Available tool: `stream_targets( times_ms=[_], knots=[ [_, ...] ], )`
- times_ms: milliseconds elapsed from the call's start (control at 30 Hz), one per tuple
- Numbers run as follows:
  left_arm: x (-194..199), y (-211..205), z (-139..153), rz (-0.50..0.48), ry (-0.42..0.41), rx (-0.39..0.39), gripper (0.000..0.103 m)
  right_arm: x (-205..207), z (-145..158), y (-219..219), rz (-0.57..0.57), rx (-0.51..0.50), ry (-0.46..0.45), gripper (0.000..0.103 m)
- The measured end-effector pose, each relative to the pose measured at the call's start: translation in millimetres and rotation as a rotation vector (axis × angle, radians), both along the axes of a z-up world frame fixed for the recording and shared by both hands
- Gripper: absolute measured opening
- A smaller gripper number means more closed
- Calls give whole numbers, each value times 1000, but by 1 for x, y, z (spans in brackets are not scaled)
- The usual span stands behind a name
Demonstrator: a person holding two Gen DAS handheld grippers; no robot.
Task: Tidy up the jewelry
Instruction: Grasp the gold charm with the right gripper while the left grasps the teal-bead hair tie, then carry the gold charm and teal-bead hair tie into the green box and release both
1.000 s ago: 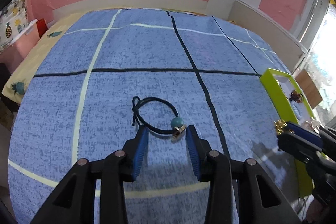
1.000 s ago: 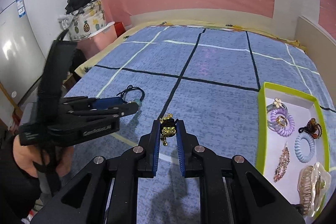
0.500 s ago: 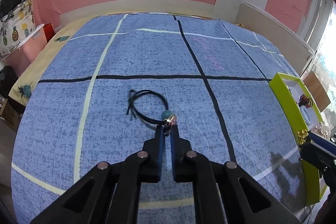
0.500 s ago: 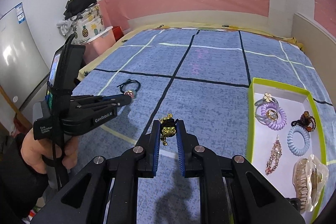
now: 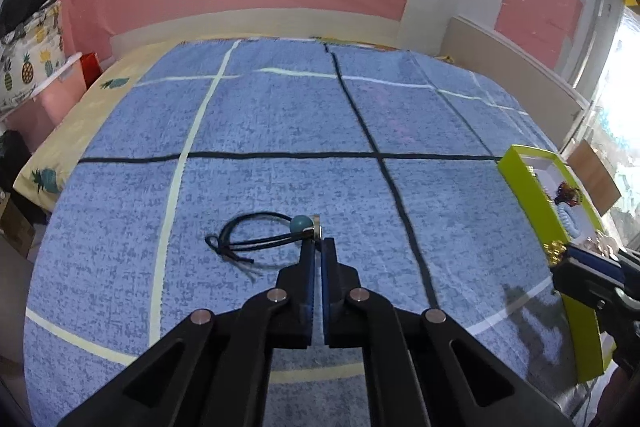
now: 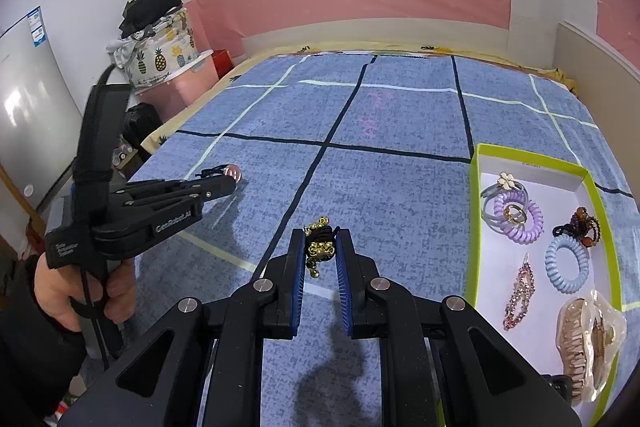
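- Step in hand: pick-up of the black cord bracelet with teal bead and silver charm [image 5: 276,235]. The left gripper [image 5: 318,247] has just been closing and is clenched on the charm end, while the cord loop trails left of the fingers on the blue checked bedspread [image 5: 280,115].
- Right gripper [image 6: 320,247]: grasping a black cord piece with gold charms [image 6: 319,247] between its pads.
- Next move, by my judgement: lift both and carry them rightward to the green-rimmed white tray [image 6: 476,227].
- Tray contents: lilac coil hair tie [image 6: 520,223], blue coil hair tie [image 6: 567,263], pink rhinestone clip [image 6: 518,291], beige claw clip [image 6: 588,343].
- Obstruction: none between fingers and tray, though free floor inside is limited.
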State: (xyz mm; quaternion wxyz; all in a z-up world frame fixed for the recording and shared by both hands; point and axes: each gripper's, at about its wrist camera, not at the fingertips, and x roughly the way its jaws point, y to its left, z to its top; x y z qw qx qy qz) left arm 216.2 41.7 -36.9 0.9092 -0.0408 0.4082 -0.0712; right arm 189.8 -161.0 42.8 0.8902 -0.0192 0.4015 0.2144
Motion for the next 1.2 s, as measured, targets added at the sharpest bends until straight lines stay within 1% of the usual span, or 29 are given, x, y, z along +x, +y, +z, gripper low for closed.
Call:
stream_targets(
  times_ms=[167,333,467,700,967,1200],
  knots=[
    [-14,-4,16,-36,-46,-22,3,-5,5,-3,-8,-1,-14,15],
    [-34,-12,35,-92,-95,-38,3,-15,15,-14,-31,1,-35,15],
    [-51,-25,53,-148,-138,-47,3,-25,25,-25,-56,-4,-56,15],
    [-64,-61,81,-261,-209,-50,3,-47,44,-56,-121,-19,-98,15],
    [-65,-109,93,-373,-232,-75,3,-65,60,-103,-225,-35,-126,15],
    [-58,-141,93,-429,-225,-76,3,-59,62,-136,-273,-37,-120,15]
  ],
)
